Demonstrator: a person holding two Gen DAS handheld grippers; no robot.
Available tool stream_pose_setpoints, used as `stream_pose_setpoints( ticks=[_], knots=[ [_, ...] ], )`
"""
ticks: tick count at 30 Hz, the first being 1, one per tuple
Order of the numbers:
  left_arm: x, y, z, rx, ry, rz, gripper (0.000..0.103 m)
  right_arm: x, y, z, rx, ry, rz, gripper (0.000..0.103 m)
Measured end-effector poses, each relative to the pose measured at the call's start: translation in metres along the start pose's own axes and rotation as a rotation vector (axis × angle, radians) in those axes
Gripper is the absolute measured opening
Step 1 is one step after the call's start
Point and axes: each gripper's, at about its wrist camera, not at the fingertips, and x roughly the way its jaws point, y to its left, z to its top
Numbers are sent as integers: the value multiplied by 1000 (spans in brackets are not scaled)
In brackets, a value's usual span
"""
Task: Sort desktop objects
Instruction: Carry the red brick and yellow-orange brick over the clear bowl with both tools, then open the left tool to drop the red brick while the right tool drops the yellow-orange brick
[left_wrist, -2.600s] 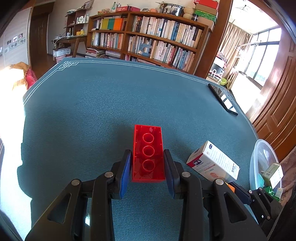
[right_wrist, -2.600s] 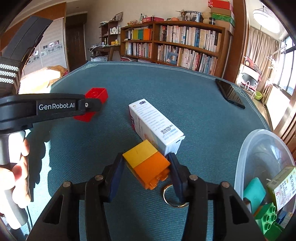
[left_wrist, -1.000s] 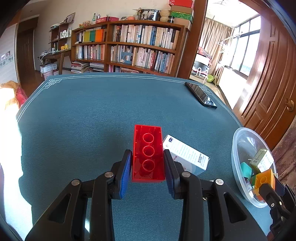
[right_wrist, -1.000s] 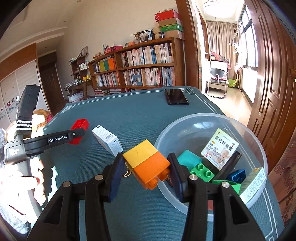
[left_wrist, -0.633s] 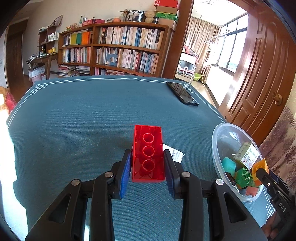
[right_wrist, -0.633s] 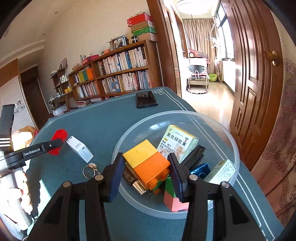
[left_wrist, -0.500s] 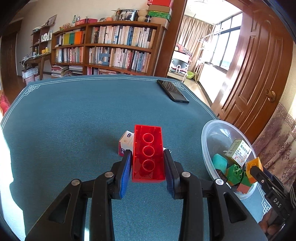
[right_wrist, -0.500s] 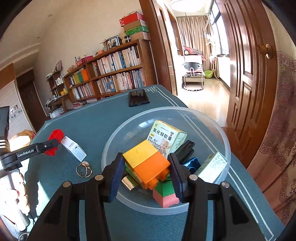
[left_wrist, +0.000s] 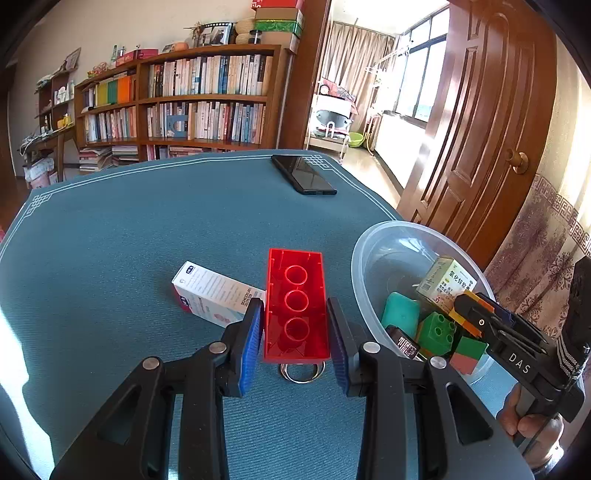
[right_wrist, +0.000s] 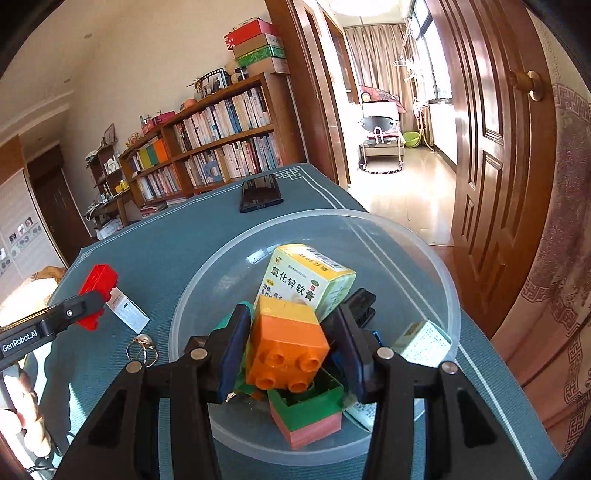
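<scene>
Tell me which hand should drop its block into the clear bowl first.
Right. The right gripper already holds the orange and yellow block over the clear bowl; the left gripper, clamping the red brick, is beside the bowl, above the table.

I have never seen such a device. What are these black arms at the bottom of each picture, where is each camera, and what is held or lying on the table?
There is no robot. A person holds a hand-held two-finger gripper in each hand, and a fisheye camera on each looks along its fingers.

In the left wrist view, the left gripper is shut on a red building block above the blue-green table mat.

In the right wrist view, the right gripper is shut on an orange and yellow block over a clear plastic bowl holding blocks and small boxes.

On the mat lie a white medicine box, a key ring and a black phone.
</scene>
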Motion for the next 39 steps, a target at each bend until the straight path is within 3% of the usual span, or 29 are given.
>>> stream_pose_setpoints(
  ticks=[7, 15, 25, 27, 29, 30, 39],
  knots=[
    [11, -25, 5, 27, 22, -50, 37, 4, -17, -4, 44, -26, -40, 50],
    [27, -57, 8, 55, 52, -139, 37, -3, -25, -4, 86, -65, -6, 49],
    [40, -86, -2, 110, 113, -268, 37, -20, -32, -4, 141, -163, -53, 52],
    [41, -90, -4, 133, 113, -260, 40, -21, -34, -3, 153, -171, -64, 53],
    [40, -90, -5, 139, 104, -249, 56, -22, -36, -3, 165, -175, -69, 53],
    [39, -88, -5, 134, 97, -247, 58, -23, -37, -3, 168, -180, -70, 53],
    [31, -67, -1, 68, 81, -237, 59, -30, -39, -5, 179, -215, -97, 67]
  ],
)
